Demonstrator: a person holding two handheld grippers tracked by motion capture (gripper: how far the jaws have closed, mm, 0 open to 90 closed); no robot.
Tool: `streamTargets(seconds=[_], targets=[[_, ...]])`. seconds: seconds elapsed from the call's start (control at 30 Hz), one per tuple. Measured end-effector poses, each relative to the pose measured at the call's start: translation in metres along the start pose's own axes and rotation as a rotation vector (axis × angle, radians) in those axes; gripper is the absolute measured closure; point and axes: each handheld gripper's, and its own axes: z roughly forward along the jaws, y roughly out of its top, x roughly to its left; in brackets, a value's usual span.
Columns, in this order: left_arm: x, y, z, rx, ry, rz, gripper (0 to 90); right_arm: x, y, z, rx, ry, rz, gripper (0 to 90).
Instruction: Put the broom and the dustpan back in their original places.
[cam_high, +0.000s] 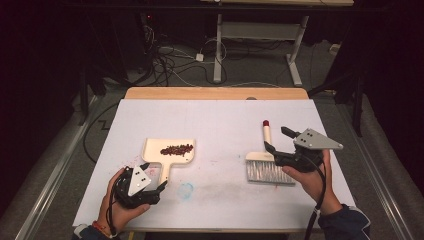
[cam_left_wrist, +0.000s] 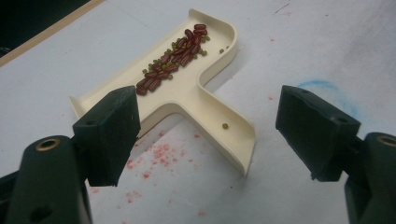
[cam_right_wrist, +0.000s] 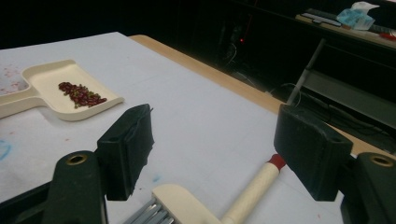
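On the left of the white table (cam_high: 215, 117), the left gripper (cam_high: 159, 183) rests by the dustpan (cam_high: 168, 152), jaws wide apart with nothing between them; the pan's handle lies just ahead of them. A row of red beans (cam_high: 176, 149) with a few green ones sits inside the cream pan, one stray green bean on the handle. A clumsy grab on that handle could tip the shallow pan and spill the beans — the rim is low. Further right, the brush (cam_high: 266, 162) lies flat, bristles toward the person, its cream handle ending in a red tip. The right gripper (cam_high: 278, 138) hovers over it, jaws spread and empty — closing off-centre could roll the round handle away.
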Motion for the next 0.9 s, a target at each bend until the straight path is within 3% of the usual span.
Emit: streamTargets(seconds=[0.3, 0.5, 0.9], targets=[[-0.001, 0.0, 0.001, 0.006, -0.003, 0.007, 21.8, 0.005, -0.007, -0.009, -0.015, 0.046, -0.033, 28.3], [-0.001, 0.0, 0.002, 0.011, -0.006, 0.011, 21.8, 0.007, -0.015, -0.013, -0.015, 0.038, -0.056, 28.3], [-0.001, 0.001, 0.006, 0.019, -0.012, 0.019, 22.0, 0.008, -0.037, -0.021, -0.002, 0.044, -0.054, 28.2]])
